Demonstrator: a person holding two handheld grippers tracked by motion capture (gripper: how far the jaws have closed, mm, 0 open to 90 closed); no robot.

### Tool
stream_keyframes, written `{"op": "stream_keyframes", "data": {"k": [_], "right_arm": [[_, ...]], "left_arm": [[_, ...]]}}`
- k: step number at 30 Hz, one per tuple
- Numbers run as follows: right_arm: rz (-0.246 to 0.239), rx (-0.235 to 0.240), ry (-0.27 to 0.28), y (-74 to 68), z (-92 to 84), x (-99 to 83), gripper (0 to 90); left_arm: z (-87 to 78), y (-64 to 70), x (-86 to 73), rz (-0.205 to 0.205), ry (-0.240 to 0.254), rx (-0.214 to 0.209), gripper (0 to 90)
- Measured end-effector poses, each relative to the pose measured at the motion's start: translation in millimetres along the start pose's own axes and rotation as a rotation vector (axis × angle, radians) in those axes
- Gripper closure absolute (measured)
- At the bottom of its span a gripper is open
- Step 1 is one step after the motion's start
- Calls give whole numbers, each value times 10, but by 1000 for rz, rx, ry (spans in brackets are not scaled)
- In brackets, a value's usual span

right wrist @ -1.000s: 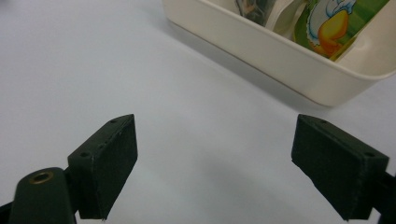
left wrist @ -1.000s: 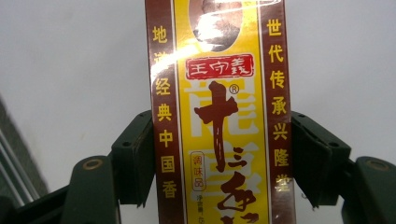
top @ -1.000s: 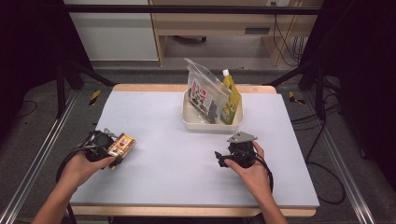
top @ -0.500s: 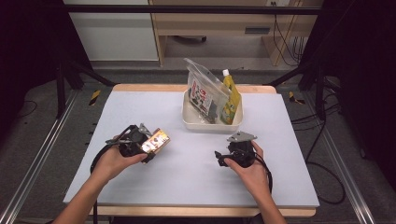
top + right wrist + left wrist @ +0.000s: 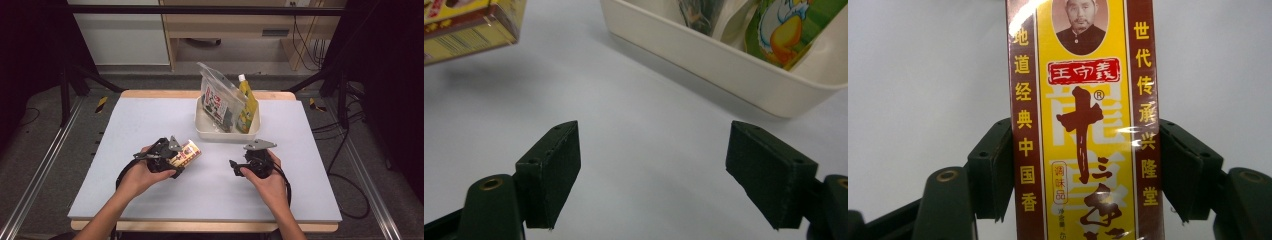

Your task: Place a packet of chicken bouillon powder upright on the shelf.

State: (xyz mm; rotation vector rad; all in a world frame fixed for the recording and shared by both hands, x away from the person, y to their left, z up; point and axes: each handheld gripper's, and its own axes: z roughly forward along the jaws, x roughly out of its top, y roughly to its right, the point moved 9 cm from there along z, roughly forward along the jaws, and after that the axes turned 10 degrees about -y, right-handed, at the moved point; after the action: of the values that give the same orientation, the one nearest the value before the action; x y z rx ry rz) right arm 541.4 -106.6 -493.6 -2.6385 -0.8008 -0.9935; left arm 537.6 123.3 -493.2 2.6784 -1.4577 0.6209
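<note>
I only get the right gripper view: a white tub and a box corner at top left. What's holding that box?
Observer: The left hand-held gripper clamps the box by its two long sides.
Operator: What's on its front?
Observer: A yellow label with red Chinese lettering and a small portrait on top.
Operator: And in the tub?
Observer: A clear bag stands in the tub, left of a pouch with a white cap.

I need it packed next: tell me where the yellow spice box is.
In the high view the yellow spice box is clamped in the left tongs, left of centre over the table, short of the white tub and left of the right tongs.
</note>
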Motion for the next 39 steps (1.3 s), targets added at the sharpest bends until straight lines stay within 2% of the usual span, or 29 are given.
{"op": "stream_keyframes", "data": {"k": [3, 7, 9, 10, 11, 12, 14, 18, 23, 26, 27, 31, 39], "right_arm": [[1, 14, 9, -17, -29, 49, 241], [-12, 38, 24, -56, -101, 201, 261], [-32, 46, 43, -75, -148, 374, 267], [-32, 46, 43, -75, -148, 374, 267], [-41, 55, 64, -98, -175, 518, 278], [-41, 55, 64, -98, -175, 518, 278], [-40, 59, 61, -125, -190, 638, 296], [-27, 98, 61, -208, -150, 782, 289], [-31, 141, 48, -311, -127, 731, 265], [-15, 185, 66, -359, -144, 721, 266], [-15, 185, 66, -359, -144, 721, 266], [-10, 238, 78, -451, -151, 719, 304], [-15, 278, 66, -549, -119, 704, 314]], "left_arm": [[6, 21, 26, 5, 16, 3, 312], [-11, 42, 74, 21, 48, 20, 313], [-24, 67, 112, 37, 72, 29, 313], [-24, 67, 112, 37, 72, 29, 313], [-29, 72, 119, 47, 76, 33, 313], [-32, 79, 124, 53, 80, 40, 313], [-42, 93, 134, 54, 89, 45, 313], [-65, 98, 145, 47, 113, 50, 313], [-75, 124, 151, 51, 131, 54, 313], [-64, 149, 151, 59, 139, 58, 313], [-59, 160, 151, 62, 145, 53, 313], [-51, 192, 140, 74, 147, 57, 314], [-65, 239, 167, 93, 169, 75, 313]]}}
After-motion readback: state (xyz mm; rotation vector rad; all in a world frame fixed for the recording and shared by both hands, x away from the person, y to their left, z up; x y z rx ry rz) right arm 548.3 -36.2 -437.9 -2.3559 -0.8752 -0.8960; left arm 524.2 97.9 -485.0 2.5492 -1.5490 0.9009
